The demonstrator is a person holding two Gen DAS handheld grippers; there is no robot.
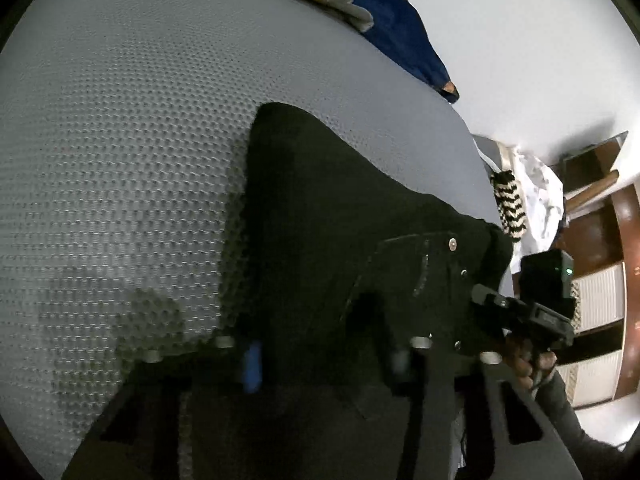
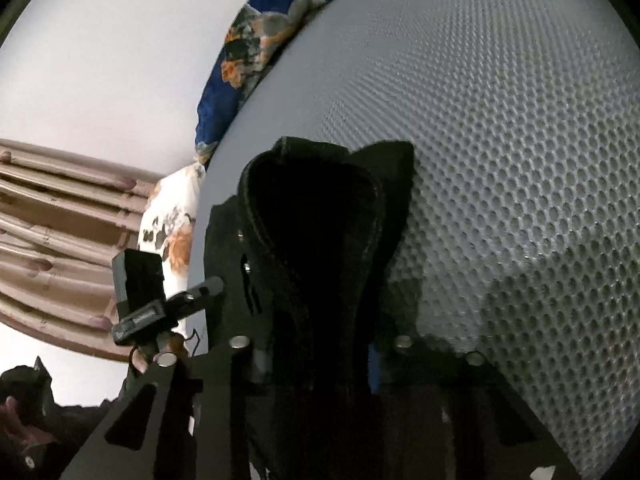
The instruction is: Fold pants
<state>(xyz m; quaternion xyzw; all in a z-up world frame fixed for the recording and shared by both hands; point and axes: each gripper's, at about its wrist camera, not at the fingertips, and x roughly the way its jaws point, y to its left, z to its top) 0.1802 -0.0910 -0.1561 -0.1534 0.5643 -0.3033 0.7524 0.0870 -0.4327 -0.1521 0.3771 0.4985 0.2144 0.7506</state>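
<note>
**Black pants gripped at the waistband on a grey mattress**

Black denim pants (image 1: pixel 340 208) lie on the grey dimpled mattress (image 1: pixel 120 140), waistband towards the person and legs stretching away towards the blue patterned cloth (image 1: pixel 392 28) at the mattress's far edge. Left hand-held gripper (image 1: pixel 324 356) has its fingers closed over the waist fabric near the rivets; the cloth fills the gap between them, so it looks clenched on the pants. Right hand-held gripper (image 2: pixel 320 356) likewise looks clamped on the waistband, with the thick seamed edge bunched up between its fingers. Seen from the left wrist, the right one sits just beside the pants' near corner, a hand wrapped round its handle.

Judging by this, the grasp for a fold is being made. Next move calls for lifting both corners together, keeping the cloth taut, and carrying the waist evenly over the legs.
</note>
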